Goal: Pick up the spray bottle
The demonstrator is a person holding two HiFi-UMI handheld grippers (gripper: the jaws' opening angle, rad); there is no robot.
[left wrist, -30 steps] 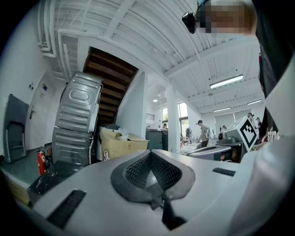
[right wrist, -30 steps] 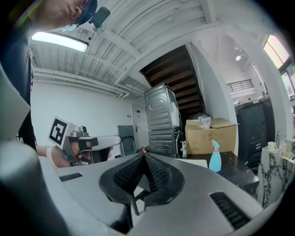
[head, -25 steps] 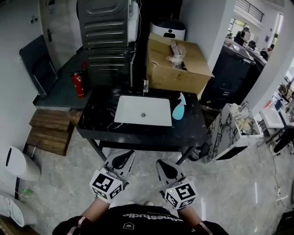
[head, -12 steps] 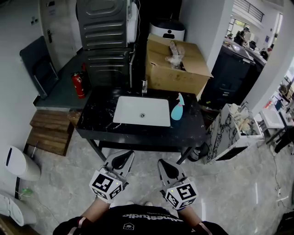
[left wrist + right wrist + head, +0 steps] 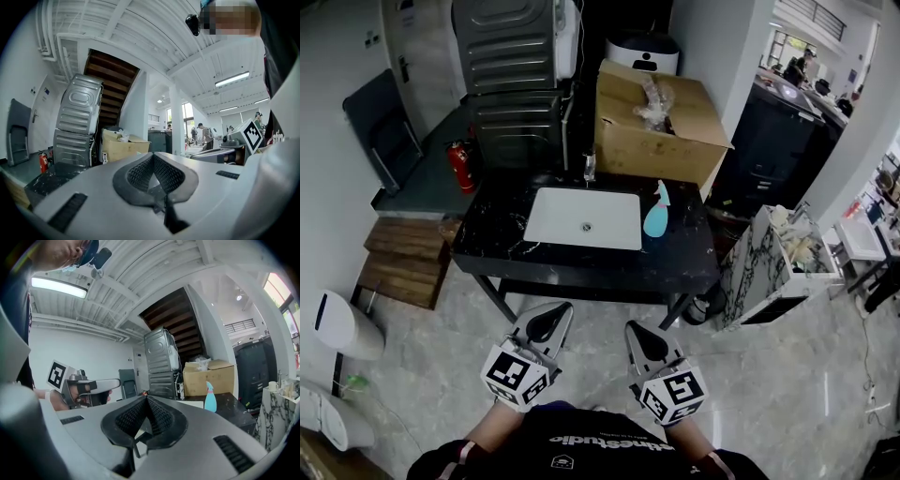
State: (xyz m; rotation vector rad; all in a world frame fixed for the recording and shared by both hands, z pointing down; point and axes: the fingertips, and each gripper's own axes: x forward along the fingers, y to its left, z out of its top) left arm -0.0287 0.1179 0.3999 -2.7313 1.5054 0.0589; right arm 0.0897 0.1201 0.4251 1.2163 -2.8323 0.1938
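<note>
Two empty claws, left claw (image 5: 546, 328) and right claw (image 5: 641, 343), hang clenched, well short of the worktop (image 5: 680, 267); spray bottle (image 5: 655, 217) stands upright beside the sink (image 5: 584, 217). Reach in unopened and it likely topples.

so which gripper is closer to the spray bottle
The right gripper: it sits almost straight below the spray bottle in the head view; the left gripper is further left.

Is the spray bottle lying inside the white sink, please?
No, the spray bottle stands on the counter beside the sink.
</note>
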